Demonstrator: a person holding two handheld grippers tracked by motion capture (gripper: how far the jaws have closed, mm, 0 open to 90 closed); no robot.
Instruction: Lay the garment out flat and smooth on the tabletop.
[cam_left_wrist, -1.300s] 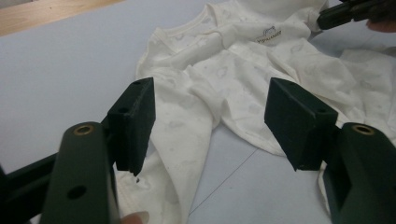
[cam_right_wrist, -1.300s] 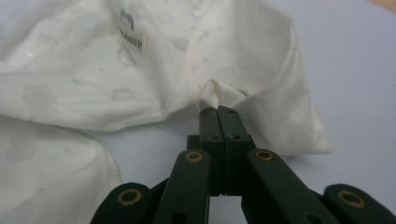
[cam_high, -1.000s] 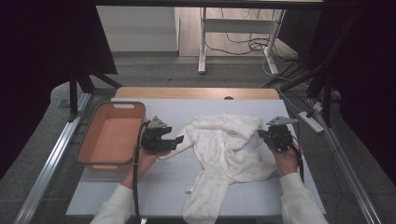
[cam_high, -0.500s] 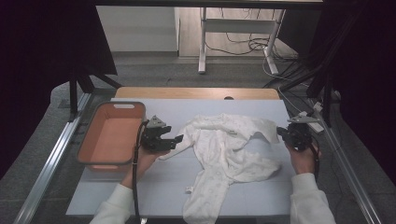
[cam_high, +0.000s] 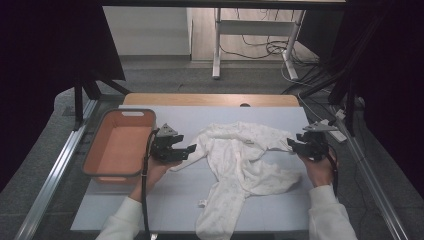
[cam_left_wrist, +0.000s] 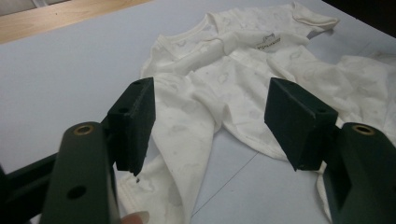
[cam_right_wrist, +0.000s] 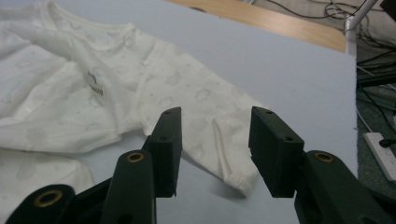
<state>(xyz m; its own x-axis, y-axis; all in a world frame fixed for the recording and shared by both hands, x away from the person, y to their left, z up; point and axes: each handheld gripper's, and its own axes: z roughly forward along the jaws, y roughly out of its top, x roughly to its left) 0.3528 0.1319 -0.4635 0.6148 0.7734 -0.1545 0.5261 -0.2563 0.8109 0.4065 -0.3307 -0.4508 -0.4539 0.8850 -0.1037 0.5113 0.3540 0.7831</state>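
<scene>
A white baby suit (cam_high: 240, 165) is lying crumpled on the pale bench (cam_high: 150, 200), spread across its middle, with one leg trailing toward the near edge. In the left gripper view the suit (cam_left_wrist: 233, 88) is being seen between and beyond the fingers (cam_left_wrist: 135, 121), which are being held wide apart with cloth passing beneath the gap but not pinched. The left gripper (cam_high: 187, 148) is being held low at the suit's left sleeve, its hand (cam_high: 160, 167) cupped underneath and the forearm angled in from the near edge. In the right gripper view a sleeve cuff (cam_right_wrist: 233, 177) is lying flat on the bench between the fingers (cam_right_wrist: 275, 149), which are being kept moderately apart, gripping nothing. The right gripper (cam_high: 292, 144) is being held level at the suit's right edge, its hand (cam_high: 317, 167) behind it. An orange tub (cam_high: 97, 167) is sitting at the bench's left side, just beside the left gripper.
</scene>
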